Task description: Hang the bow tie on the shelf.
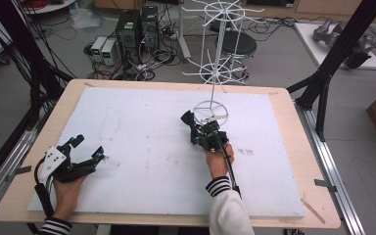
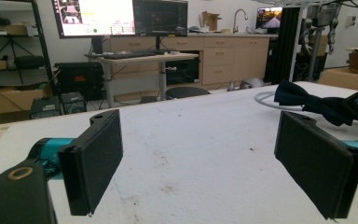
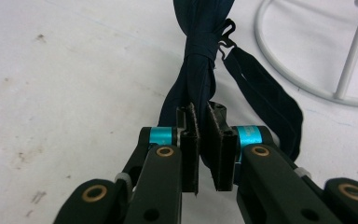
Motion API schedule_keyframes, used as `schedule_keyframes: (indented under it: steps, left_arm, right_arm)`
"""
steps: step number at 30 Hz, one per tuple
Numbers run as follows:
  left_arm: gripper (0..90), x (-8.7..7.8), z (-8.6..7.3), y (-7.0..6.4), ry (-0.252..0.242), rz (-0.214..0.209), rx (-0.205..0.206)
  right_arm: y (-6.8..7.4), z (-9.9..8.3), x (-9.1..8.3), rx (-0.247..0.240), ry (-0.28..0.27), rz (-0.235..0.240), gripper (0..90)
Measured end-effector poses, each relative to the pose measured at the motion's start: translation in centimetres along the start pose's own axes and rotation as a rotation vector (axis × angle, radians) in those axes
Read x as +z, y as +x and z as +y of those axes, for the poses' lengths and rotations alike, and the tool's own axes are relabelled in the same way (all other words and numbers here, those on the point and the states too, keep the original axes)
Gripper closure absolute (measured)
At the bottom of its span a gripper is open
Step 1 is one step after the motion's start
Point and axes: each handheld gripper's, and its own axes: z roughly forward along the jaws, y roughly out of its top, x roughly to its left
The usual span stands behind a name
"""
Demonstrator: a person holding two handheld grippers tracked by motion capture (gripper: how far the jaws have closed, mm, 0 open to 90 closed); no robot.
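A dark navy bow tie (image 3: pixel 200 46) lies on the white board beside the round base (image 3: pixel 279 60) of a white wire rack (image 1: pixel 219 54). My right gripper (image 3: pixel 203 112) is shut on the near wing of the bow tie, and the tie's strap (image 3: pixel 265 98) trails to its right. In the high view the right gripper (image 1: pixel 196 133) sits mid-table with the bow tie (image 1: pixel 188 119) sticking out toward the far left. My left gripper (image 1: pixel 89 147) rests at the table's left, open wide and holding nothing. The left gripper view looks across the board between its pads (image 2: pixel 93 163) to the bow tie (image 2: pixel 317 100).
The white board (image 1: pixel 142 147) covers a wooden table (image 1: pixel 293 122). Black frame posts (image 1: pixel 340 44) rise at the right and left edges. Computers (image 1: pixel 127 27), cables and a stool (image 1: pixel 237 44) stand on the floor beyond the far edge.
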Motion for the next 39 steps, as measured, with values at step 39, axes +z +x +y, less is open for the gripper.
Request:
schedule_keyframes:
  steps: [39]
  left_arm:
    - [15.7, 0.0, 0.0, -0.1, -0.002, 0.000, 0.009]
  right_arm:
    - [2.7, -0.3, -7.5, -0.129, -0.365, -0.008, 84.2]
